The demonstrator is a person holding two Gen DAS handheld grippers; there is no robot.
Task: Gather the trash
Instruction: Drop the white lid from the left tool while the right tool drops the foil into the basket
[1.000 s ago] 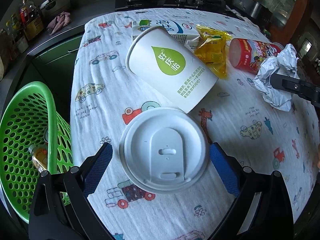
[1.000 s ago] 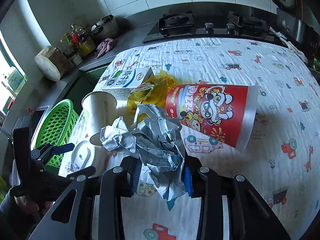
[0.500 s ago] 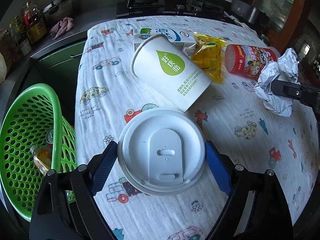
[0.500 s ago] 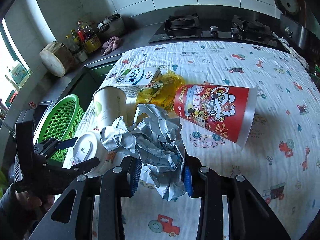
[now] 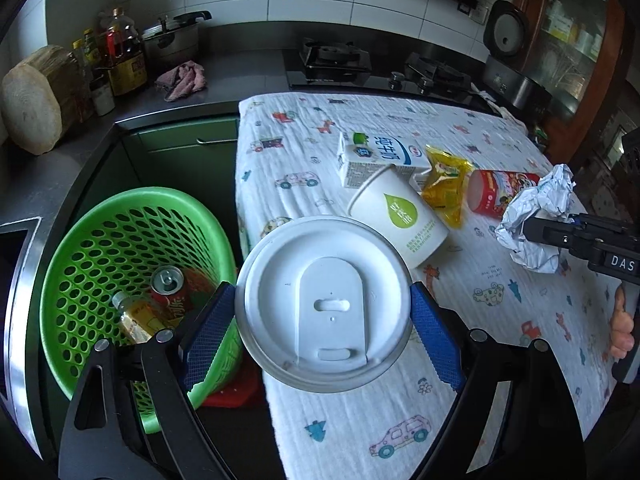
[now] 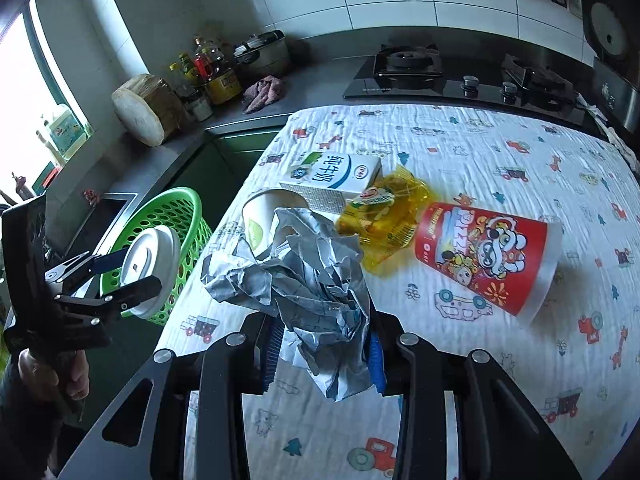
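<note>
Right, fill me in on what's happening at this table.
A person with two handheld grippers is clearing trash. The left gripper is shut on a white cup lid, held near the green basket, which contains a can and a bottle. The right gripper is shut on crumpled paper. On the table, a white paper cup, milk carton, yellow wrapper and red cup lie uncollected.

Open basket mouth (image 5: 132, 216) beside table (image 5: 360, 432)
</note>
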